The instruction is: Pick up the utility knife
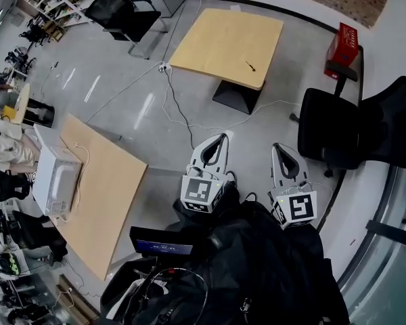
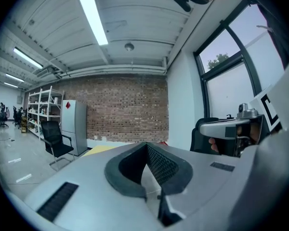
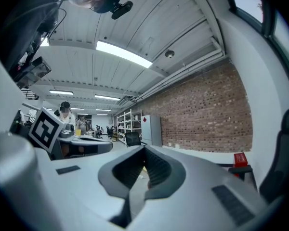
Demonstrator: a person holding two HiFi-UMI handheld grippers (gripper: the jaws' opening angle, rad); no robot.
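Room: open office with a grey floor (image 1: pixel 122 93), a brick wall, shelves and black chairs; a white cable (image 1: pixel 176 107) trails across the floor.
Tables: a square far table (image 1: pixel 223 39) stands ahead; a near table (image 1: pixel 108 188) at left carries a microwave (image 1: pixel 57 181).
Utility knife (image 1: pixel 250 66): I take it to be the small dark thing near the far table's right front edge, though it is too small to be sure. It is well apart from both grippers.
Left gripper (image 1: pixel 222 137): jaws together at the tips with nothing between them; held close to the body, pointing forward and about level, toward the brick wall.
Right gripper (image 1: pixel 275 145): likewise closed on nothing, just beside the left one and parallel to it.
Step in hand: the approach, judging by the gap to the table.
Doing it well: walk up to the table, part one gripper's jaws before coming down, set them across the knife's narrow body, and close around its middle so it lifts level.
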